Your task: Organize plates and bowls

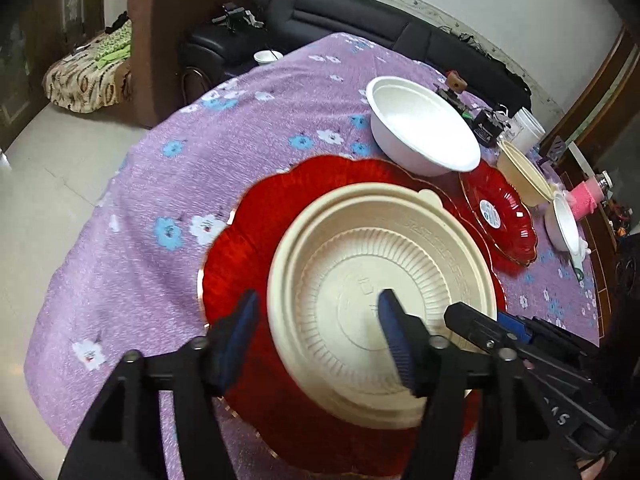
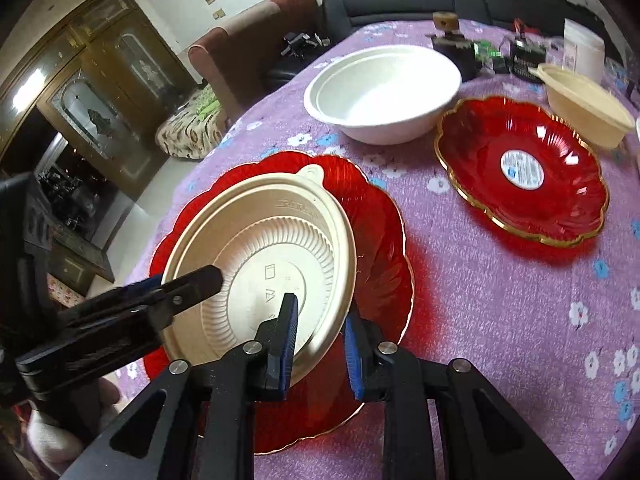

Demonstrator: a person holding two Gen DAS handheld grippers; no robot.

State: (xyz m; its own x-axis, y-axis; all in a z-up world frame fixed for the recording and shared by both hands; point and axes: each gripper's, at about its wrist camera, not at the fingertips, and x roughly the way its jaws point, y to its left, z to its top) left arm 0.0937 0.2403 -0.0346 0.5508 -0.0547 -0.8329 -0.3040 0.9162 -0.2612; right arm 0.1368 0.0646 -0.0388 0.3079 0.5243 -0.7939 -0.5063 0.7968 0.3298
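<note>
Purple flowered worktop (image 2: 500, 300) carried a cream ribbed plastic bowl (image 2: 264, 264) on a red scalloped plate (image 2: 384, 264). The left hand-held gripper (image 1: 316, 334) stood open astride its rim; the right hand-held gripper (image 2: 320, 344), barely apart, straddled the rim. I could not tell whether it pinched, so the bowl might slip.

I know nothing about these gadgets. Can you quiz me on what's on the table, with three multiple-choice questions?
1. Where does the cream bowl nearest the tools sit?
A. on a red plate
B. inside the white bowl
C. on the floor

2. How many red plates are on the table?
A. one
B. two
C. four

3. What state is the large white bowl in?
A. upside down
B. full of food
C. upright and empty

Answers:
1 A: the cream bowl rests on a red plate, whose scalloped edge shows around it.
2 B: besides that one, a second red plate lies apart, bearing a round label.
3 C: the white bowl opens upward with nothing inside.
</note>
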